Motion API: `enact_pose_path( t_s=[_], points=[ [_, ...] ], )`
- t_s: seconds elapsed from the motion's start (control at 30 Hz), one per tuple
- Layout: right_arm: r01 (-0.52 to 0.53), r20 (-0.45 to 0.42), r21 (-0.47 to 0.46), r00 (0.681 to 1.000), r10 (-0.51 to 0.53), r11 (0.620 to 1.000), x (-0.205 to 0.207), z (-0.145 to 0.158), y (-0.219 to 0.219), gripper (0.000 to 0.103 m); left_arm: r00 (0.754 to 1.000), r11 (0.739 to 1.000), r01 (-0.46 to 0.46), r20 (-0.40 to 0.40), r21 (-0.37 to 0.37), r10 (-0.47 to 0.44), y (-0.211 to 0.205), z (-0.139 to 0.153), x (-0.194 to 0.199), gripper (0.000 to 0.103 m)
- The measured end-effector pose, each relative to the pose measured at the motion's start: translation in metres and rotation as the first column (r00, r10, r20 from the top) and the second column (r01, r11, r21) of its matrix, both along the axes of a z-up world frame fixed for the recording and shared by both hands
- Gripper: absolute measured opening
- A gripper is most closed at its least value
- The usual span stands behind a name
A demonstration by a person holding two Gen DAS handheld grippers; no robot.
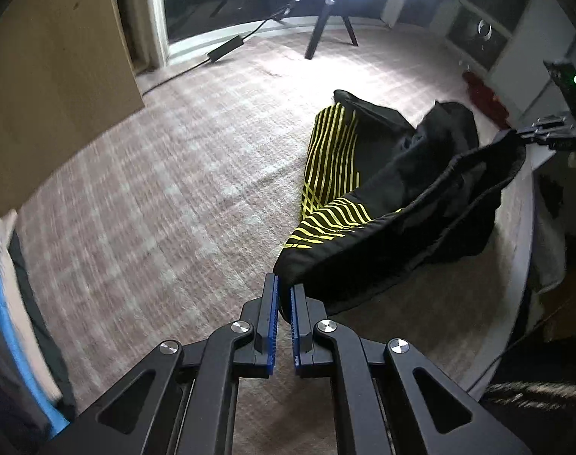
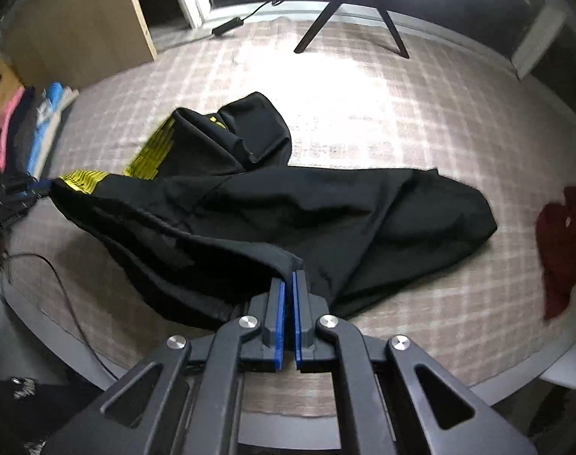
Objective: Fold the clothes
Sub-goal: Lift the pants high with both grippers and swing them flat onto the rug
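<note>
A black garment with yellow stripes [image 1: 394,204] hangs stretched between my two grippers above the plaid-covered table, its far part resting on the cloth. My left gripper [image 1: 284,284] is shut on one corner of its hem. My right gripper [image 2: 288,276] is shut on the other corner; it also shows at the right of the left wrist view [image 1: 523,134]. In the right wrist view the garment [image 2: 272,204] spreads across the middle, and the left gripper [image 2: 41,185] holds its striped end at the far left.
A stack of folded clothes [image 2: 33,132] lies at the table's left edge, also seen in the left wrist view [image 1: 11,303]. A dark red garment [image 2: 561,242] lies at the right. A lamp tripod [image 2: 348,11] stands at the back. A wooden cabinet [image 1: 52,83] stands at the left.
</note>
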State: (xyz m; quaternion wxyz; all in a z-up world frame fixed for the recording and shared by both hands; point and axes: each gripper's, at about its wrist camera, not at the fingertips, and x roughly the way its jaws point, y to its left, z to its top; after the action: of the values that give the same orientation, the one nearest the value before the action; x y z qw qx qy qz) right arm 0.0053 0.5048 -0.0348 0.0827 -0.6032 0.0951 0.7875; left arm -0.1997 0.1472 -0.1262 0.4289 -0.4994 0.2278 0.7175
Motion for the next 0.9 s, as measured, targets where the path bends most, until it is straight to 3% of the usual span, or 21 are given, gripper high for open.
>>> enact_pose_path(
  t_s=[0.1, 0.17, 0.23, 0.3, 0.37, 0.5, 0.57, 0.63, 0.77, 0.83, 0.9],
  points=[
    [0.008, 0.054, -0.022, 0.999, -0.007, 1.000, 0.010, -0.032, -0.007, 0.004, 1.000, 0.998, 0.015, 0.009, -0.056, -0.014, -0.007, -0.008, 0.007, 0.005],
    [0.010, 0.131, -0.102, 0.991, 0.004, 0.995, 0.026, -0.062, -0.017, 0.004, 0.997, 0.997, 0.012, 0.083, -0.071, -0.006, -0.010, -0.026, 0.017, 0.005],
    [-0.031, 0.202, -0.126, 0.978, 0.057, 0.992, 0.051, -0.084, -0.038, 0.004, 0.991, 0.993, 0.046, 0.131, -0.108, -0.032, -0.022, -0.042, 0.037, 0.004],
    [-0.023, 0.221, -0.153, 0.974, 0.057, 0.988, 0.069, -0.090, -0.044, 0.004, 0.990, 0.992, 0.037, 0.139, -0.122, -0.020, -0.029, -0.045, 0.044, 0.004],
    [0.003, 0.186, -0.136, 0.982, 0.022, 0.991, 0.071, -0.076, -0.033, 0.004, 0.987, 0.994, 0.012, 0.160, -0.109, 0.006, -0.033, -0.044, 0.043, 0.004],
    [-0.024, 0.056, 0.024, 0.998, 0.022, 0.999, 0.036, -0.007, -0.010, 0.004, 0.999, 1.000, -0.007, 0.049, -0.030, 0.008, 0.001, 0.013, 0.017, 0.003],
    [-0.065, -0.020, 0.139, 0.997, 0.069, 0.988, 0.008, 0.045, -0.007, 0.004, 0.999, 0.999, -0.026, -0.041, 0.019, 0.027, 0.010, 0.068, -0.001, 0.003],
    [-0.085, -0.067, 0.186, 0.993, 0.099, 0.979, -0.005, 0.084, -0.011, 0.004, 0.990, 0.997, -0.041, -0.129, 0.070, 0.050, 0.019, 0.125, -0.019, 0.003],
    [-0.117, -0.158, 0.281, 0.973, 0.166, 0.953, -0.031, 0.162, -0.019, 0.004, 0.941, 0.982, -0.102, -0.304, 0.161, 0.148, 0.011, 0.244, -0.044, 0.003],
    [-0.128, -0.200, 0.328, 0.959, 0.201, 0.936, -0.044, 0.201, -0.023, 0.004, 0.918, 0.969, -0.119, -0.347, 0.215, 0.190, -0.006, 0.298, -0.045, 0.004],
    [-0.137, -0.239, 0.375, 0.941, 0.238, 0.917, -0.056, 0.240, -0.028, 0.004, 0.902, 0.970, -0.121, -0.385, 0.209, 0.195, -0.018, 0.327, -0.035, 0.004]
  ],
)
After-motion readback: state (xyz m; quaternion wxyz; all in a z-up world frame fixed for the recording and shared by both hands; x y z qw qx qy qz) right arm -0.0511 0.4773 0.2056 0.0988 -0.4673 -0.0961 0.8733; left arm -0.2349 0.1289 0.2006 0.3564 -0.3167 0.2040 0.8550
